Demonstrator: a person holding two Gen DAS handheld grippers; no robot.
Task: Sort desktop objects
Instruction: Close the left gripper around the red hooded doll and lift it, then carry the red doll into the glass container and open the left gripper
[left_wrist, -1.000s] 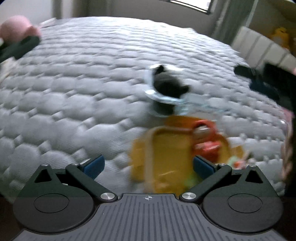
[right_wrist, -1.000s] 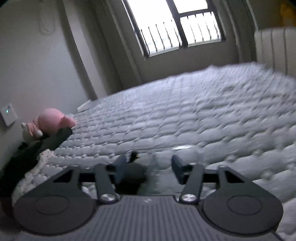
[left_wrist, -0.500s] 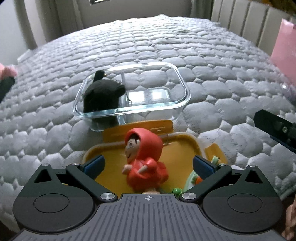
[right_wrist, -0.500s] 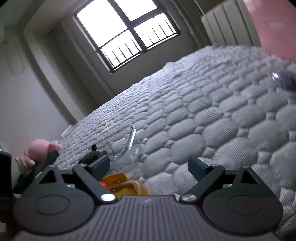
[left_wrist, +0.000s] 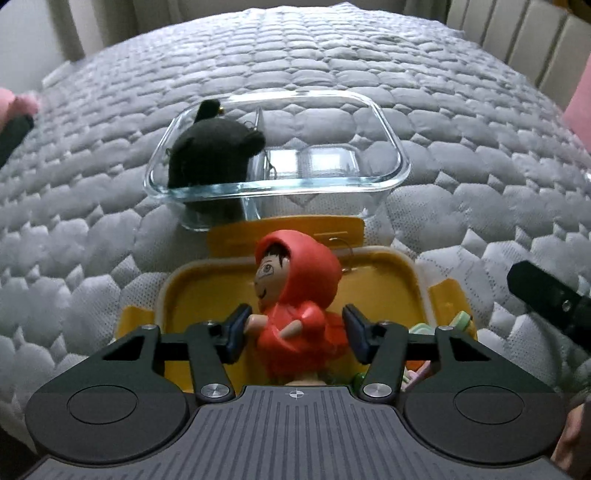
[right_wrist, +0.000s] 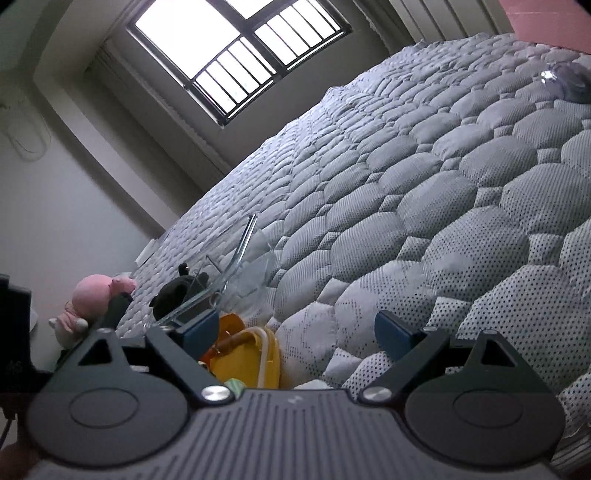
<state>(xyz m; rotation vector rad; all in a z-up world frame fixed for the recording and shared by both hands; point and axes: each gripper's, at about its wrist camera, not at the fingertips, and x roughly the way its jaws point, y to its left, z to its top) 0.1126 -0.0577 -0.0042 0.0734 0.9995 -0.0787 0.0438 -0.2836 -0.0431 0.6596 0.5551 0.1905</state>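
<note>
A red-hooded doll stands in a yellow tray on the grey quilted mattress. My left gripper is closing around the doll's body, one pad against its arm and the other against its cape. Behind the tray sits a clear glass container with a black plush toy in its left compartment. My right gripper hangs open and empty just above the mattress, to the right of the yellow tray and the glass container. One of its fingers shows at the right edge of the left wrist view.
Small green and pink items lie at the tray's right end. A pink plush toy sits at the mattress's far left edge. A clear round object rests far right, near a padded headboard and something pink.
The left gripper's jaws came in from wide open onto the doll. The right gripper opened wider, rolled and sank toward the mattress beside the tray.
</note>
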